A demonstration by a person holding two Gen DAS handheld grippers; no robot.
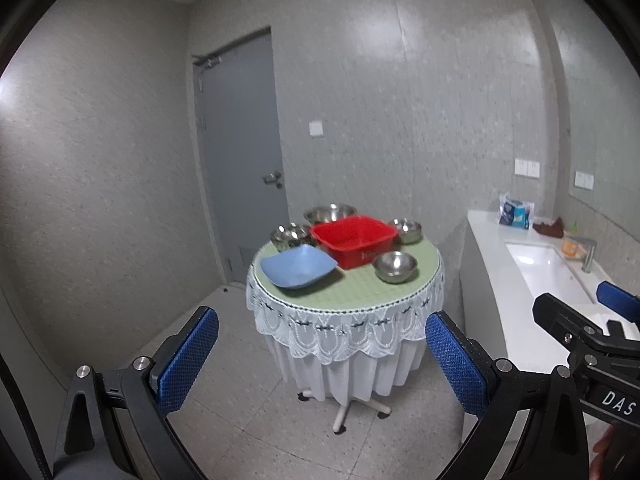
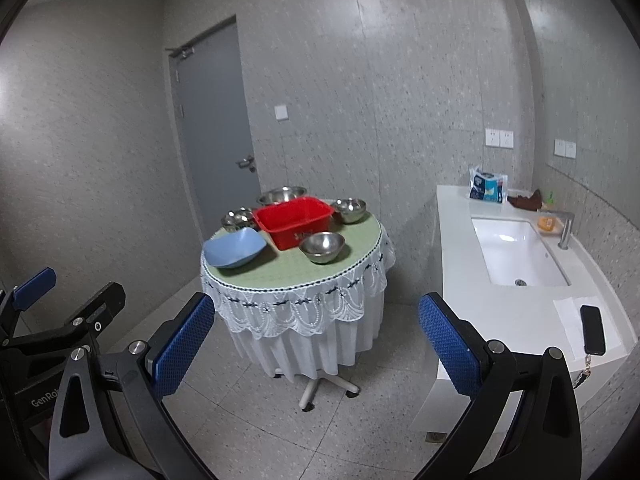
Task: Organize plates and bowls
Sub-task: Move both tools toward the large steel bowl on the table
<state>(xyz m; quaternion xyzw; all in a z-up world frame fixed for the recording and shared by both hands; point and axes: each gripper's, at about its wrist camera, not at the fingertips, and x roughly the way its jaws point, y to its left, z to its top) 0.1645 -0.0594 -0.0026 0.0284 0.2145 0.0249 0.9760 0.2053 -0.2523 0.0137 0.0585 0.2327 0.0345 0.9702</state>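
Well short of the round table (image 1: 344,300), I'm holding the left gripper (image 1: 320,360) and right gripper (image 2: 316,344) with jaws spread wide, both empty. Around the red basin (image 1: 354,240): blue plate (image 1: 298,268) sitting left-front, steel bowl (image 1: 395,266) right-front, other bowls crowding behind. Risk I'm seeing: slick steel slipping from the pads, or snagging the lace cloth (image 1: 340,332) and dragging everything.
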